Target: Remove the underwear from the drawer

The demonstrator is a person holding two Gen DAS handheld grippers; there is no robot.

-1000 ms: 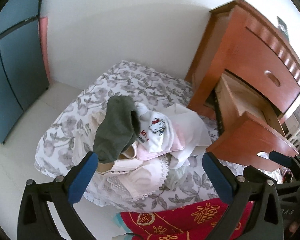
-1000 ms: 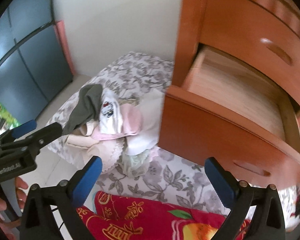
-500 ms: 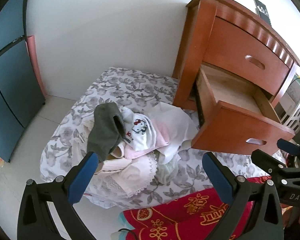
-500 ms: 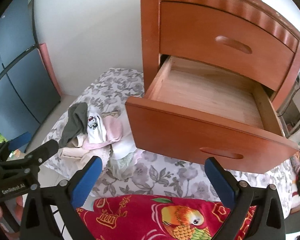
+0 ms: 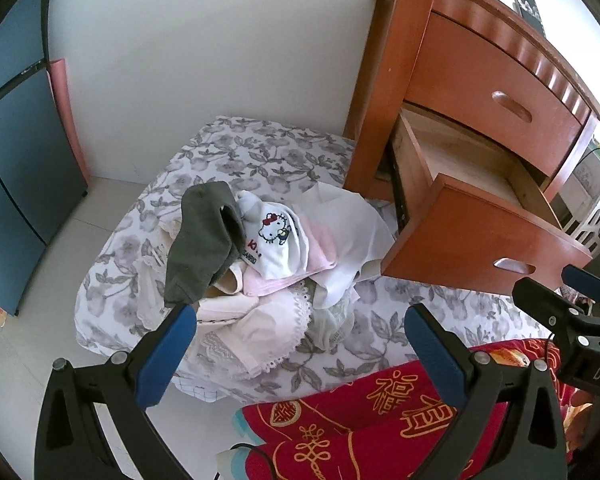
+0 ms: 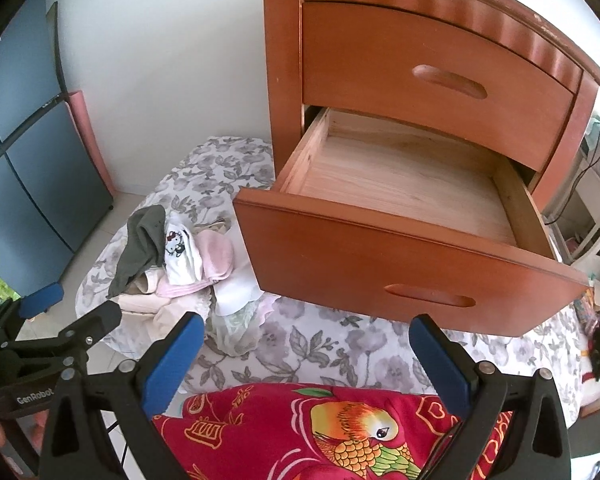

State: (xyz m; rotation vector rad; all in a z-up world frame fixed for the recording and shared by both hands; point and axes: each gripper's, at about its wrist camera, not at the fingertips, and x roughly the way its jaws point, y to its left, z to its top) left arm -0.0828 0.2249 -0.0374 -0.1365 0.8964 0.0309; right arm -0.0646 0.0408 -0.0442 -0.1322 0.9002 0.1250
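A pile of underwear point(image 5: 260, 264) lies on the floral bedsheet point(image 5: 260, 152), left of the wooden nightstand: a dark green piece point(image 5: 200, 248), a white cartoon-cat piece point(image 5: 274, 240), pink and cream ones. The pile of underwear point(image 6: 176, 256) also shows in the right wrist view. The lower drawer point(image 6: 400, 184) stands pulled out with bare wood inside. My left gripper point(image 5: 300, 344) hangs open above the pile's near edge, holding nothing. My right gripper point(image 6: 304, 356) is open in front of the drawer front point(image 6: 380, 264), apart from it.
The nightstand's upper drawer point(image 6: 436, 76) is closed. A red patterned cloth point(image 6: 320, 432) lies below both grippers. A dark blue cabinet point(image 5: 8, 160) stands at the left by the pale floor. White shelving and cables point(image 6: 596, 200) sit right of the nightstand.
Both grippers have drawn back and up from the bed and drawer, so more of the nightstand shows. The pile and the drawer have not moved. Both stay open.
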